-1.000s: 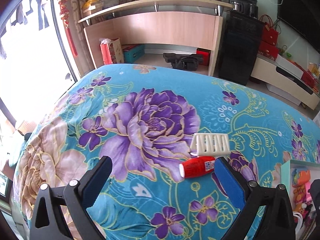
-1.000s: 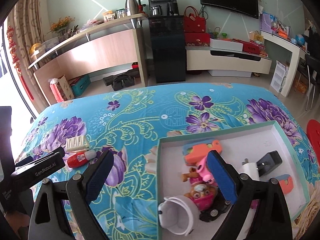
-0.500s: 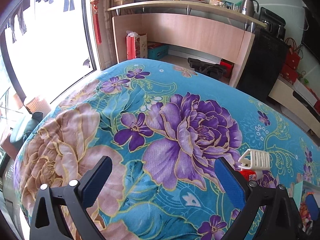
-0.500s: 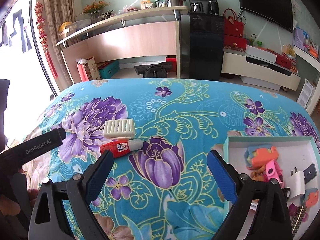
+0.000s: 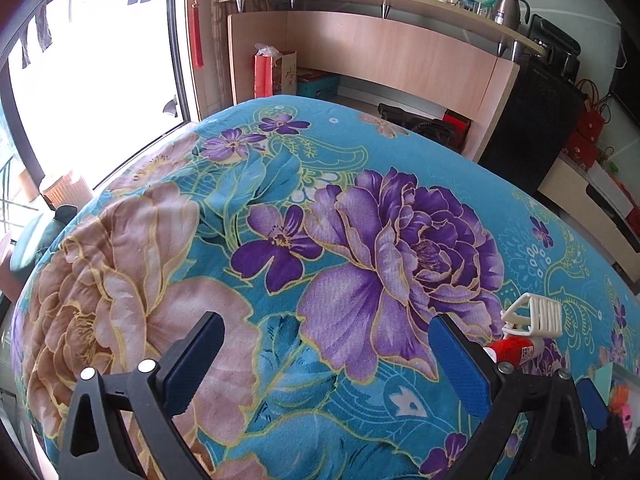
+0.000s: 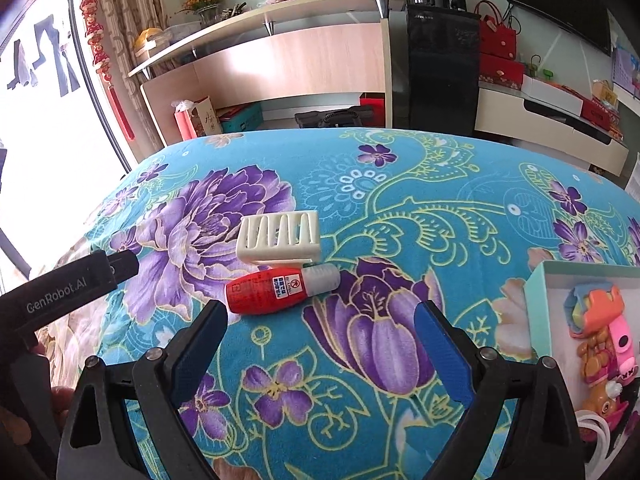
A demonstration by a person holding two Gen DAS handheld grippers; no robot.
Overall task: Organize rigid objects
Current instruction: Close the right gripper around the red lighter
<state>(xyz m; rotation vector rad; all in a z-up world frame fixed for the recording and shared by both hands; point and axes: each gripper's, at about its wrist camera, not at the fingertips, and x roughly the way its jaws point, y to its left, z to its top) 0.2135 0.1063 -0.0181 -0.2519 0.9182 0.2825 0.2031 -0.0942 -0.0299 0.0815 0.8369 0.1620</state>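
Ahead of right hand-held gripper (image 6: 320,344), jaws wide, empty: red bottle (image 6: 276,287) touching white rack (image 6: 279,237).

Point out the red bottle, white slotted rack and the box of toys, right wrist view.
red bottle (image 6: 266,292): right wrist view, red body.
white slotted rack (image 6: 280,236): right wrist view, slotted face.
box (image 6: 538,280): right wrist view, left rim.

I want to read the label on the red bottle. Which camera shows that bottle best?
The right wrist view: the red bottle lies whole on its side, label up, ahead of the open right gripper. The left wrist view catches only part of it, at the frame edge behind the left gripper's finger.
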